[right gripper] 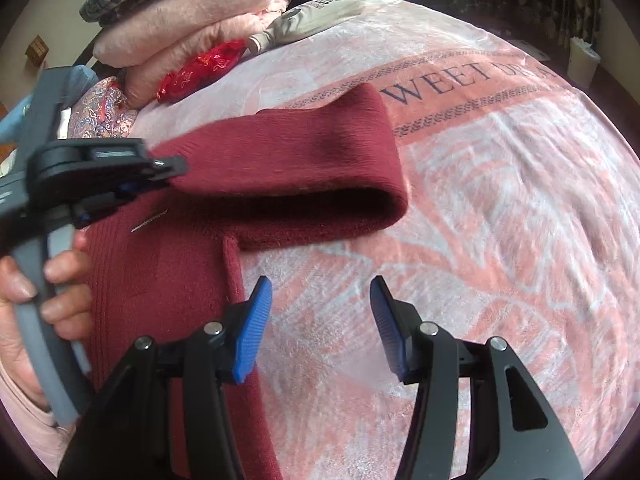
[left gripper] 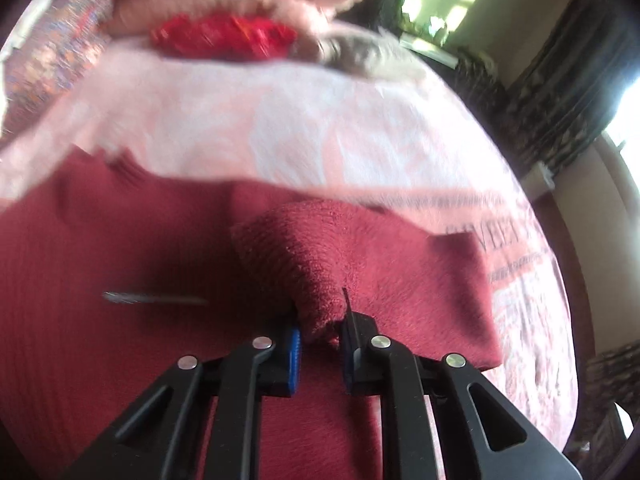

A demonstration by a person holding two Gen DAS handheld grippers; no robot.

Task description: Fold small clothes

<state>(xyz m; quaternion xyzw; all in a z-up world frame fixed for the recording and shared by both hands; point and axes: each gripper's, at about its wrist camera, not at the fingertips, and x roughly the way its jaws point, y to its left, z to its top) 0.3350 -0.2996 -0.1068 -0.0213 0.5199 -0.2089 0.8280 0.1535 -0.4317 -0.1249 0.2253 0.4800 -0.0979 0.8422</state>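
— Two blue pads of the left gripper pinch what, in the left wrist view?
— A cuff of the maroon sweater, lifted over its body on the pink blanket.
— And the right wrist view?
— The right gripper gapes wide, holding nothing, above the blanket just beside the sweater's edge; its sleeve lies folded across.

The right gripper hangs with jaws apart over the pink blanket, just right of the maroon sweater. The left gripper pinches the sweater's sleeve, folded across above it.
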